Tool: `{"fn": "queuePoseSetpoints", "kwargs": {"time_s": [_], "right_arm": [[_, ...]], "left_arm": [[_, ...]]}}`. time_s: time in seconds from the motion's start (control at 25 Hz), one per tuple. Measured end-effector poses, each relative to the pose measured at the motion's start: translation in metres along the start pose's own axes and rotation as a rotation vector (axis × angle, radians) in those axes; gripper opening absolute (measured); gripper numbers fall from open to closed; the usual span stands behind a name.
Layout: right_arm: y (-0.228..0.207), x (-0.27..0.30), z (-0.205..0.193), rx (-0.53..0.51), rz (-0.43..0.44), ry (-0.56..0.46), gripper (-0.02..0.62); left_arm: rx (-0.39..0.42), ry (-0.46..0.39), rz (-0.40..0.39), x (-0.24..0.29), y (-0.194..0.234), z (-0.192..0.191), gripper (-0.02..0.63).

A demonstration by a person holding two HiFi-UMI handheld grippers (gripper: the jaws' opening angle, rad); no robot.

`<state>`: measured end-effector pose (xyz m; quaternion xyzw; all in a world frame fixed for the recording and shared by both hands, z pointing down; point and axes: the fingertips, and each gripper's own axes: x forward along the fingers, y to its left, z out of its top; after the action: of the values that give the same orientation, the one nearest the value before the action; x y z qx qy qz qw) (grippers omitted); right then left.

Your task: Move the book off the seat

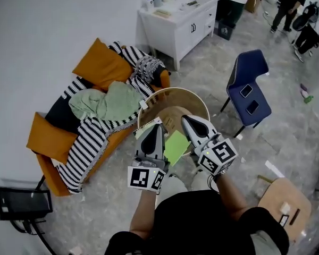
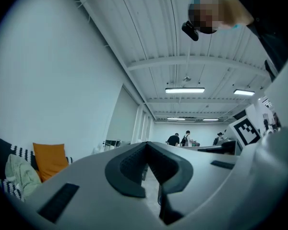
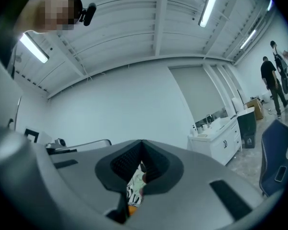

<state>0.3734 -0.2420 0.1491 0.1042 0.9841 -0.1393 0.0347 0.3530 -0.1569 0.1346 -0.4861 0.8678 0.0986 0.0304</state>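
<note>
A green book (image 1: 176, 145) lies on the seat of a round wooden tub chair (image 1: 173, 92) right in front of me. Both grippers hover above it, and their bodies cover part of it. My left gripper (image 1: 155, 128) is shut with nothing in it and hangs over the book's left side. My right gripper (image 1: 187, 120) is also shut and empty, over the book's right side. In the left gripper view the left gripper (image 2: 148, 145) points level across the room, pads together. The right gripper (image 3: 141, 143) shows closed tips in its own view, with a striped blanket seen through the slit below.
An orange sofa (image 1: 53, 139) with a striped blanket (image 1: 90, 137) and green cloth (image 1: 109, 102) stands at the left. A white cabinet (image 1: 183, 23) is behind, a blue chair (image 1: 250, 92) to the right, a wooden stool (image 1: 284, 201) at lower right. People stand far off (image 1: 287, 4).
</note>
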Motion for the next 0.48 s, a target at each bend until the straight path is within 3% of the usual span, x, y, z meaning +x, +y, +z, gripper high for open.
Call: {"fn": "queuePoseSetpoints", "kwargs": {"time_s": [0.48], "right_arm": [[0.045, -0.011, 0.081, -0.033, 0.065, -0.082, 0.015]], "left_arm": [[0.042, -0.055, 0.0, -0.001, -0.036, 0.076, 0.009]]}}
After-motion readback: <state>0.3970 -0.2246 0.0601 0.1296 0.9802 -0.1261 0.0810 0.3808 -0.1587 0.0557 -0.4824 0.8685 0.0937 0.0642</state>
